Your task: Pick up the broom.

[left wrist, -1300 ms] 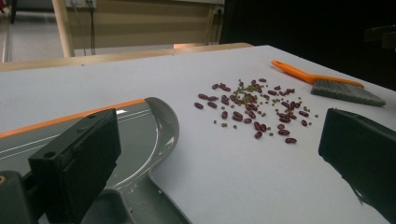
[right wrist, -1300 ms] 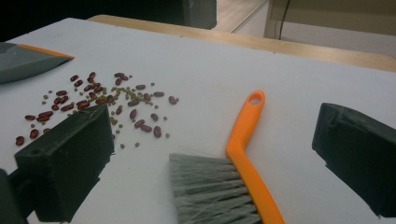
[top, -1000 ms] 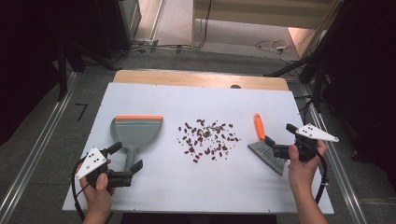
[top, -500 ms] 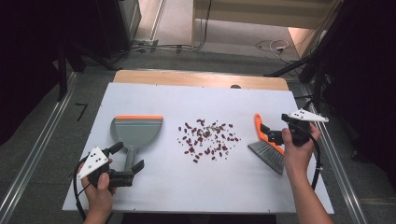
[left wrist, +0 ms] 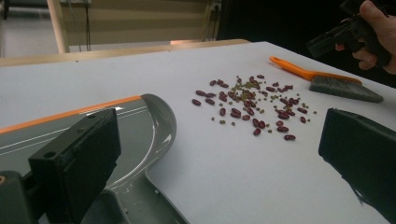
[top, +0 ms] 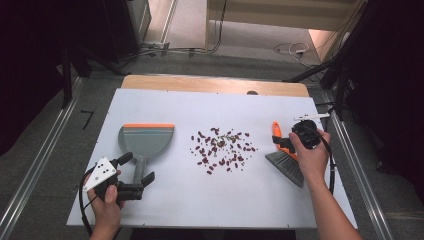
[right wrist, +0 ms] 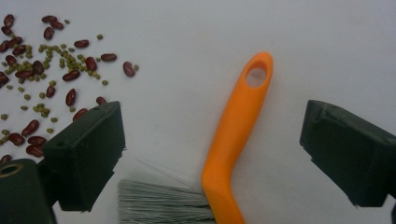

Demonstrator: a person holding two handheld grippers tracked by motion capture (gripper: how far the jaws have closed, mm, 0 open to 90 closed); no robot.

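Brush: near desk's right edge; right gripper released, jaws astride its orange handle. Dustpan: left side; left gripper released at its handle. Beans: centre.

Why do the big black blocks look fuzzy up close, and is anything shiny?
In the left gripper view the black claw jaws sit too near the camera, so they blur, while the beans stay sharp and the dustpan shows a pale glare streak. In the right gripper view the jaws blur too, but the brush handle is crisp. In the high view the table is bright and the room around it dark.
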